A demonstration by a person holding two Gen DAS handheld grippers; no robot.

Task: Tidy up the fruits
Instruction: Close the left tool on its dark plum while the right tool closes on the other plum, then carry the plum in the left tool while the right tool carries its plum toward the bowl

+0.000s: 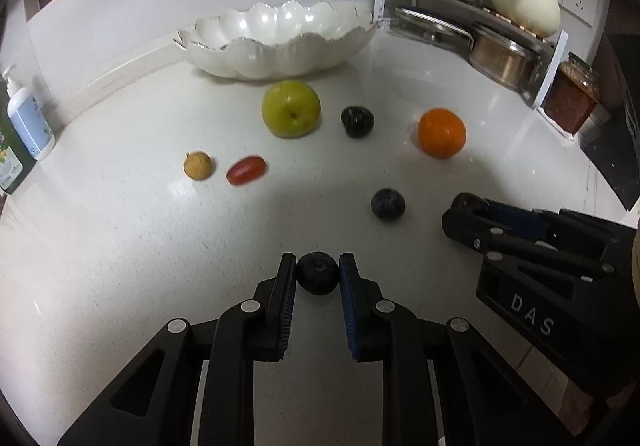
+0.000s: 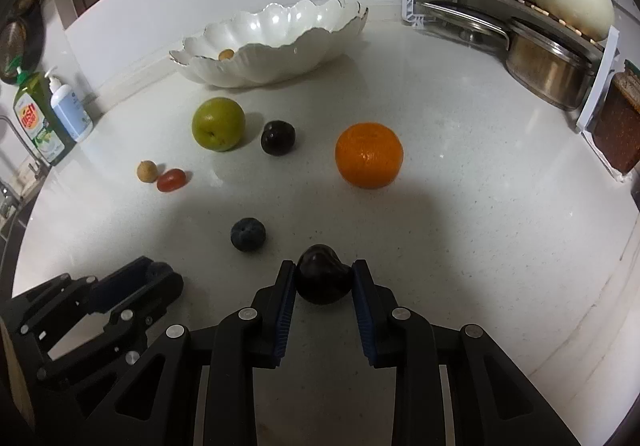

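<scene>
Dark fruit sits pinched in both your tongs, a blueberry in the left gripper and a cherry in the right gripper, both low on the counter apparently ready to lift toward the bowl, which holds one longan, while six fruits wait loose.

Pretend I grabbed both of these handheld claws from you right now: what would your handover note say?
Left gripper: shut on a dark blueberry-like fruit, low at the counter.
Right gripper: shut on a dark plum-like fruit, also low at the counter.
Done: one small tan fruit lies in the white scalloped bowl.
Left on the counter: green apple, orange, dark plum, blueberry, red tomato, tan longan.
Next, probably: carry both held fruits to the bowl.
</scene>
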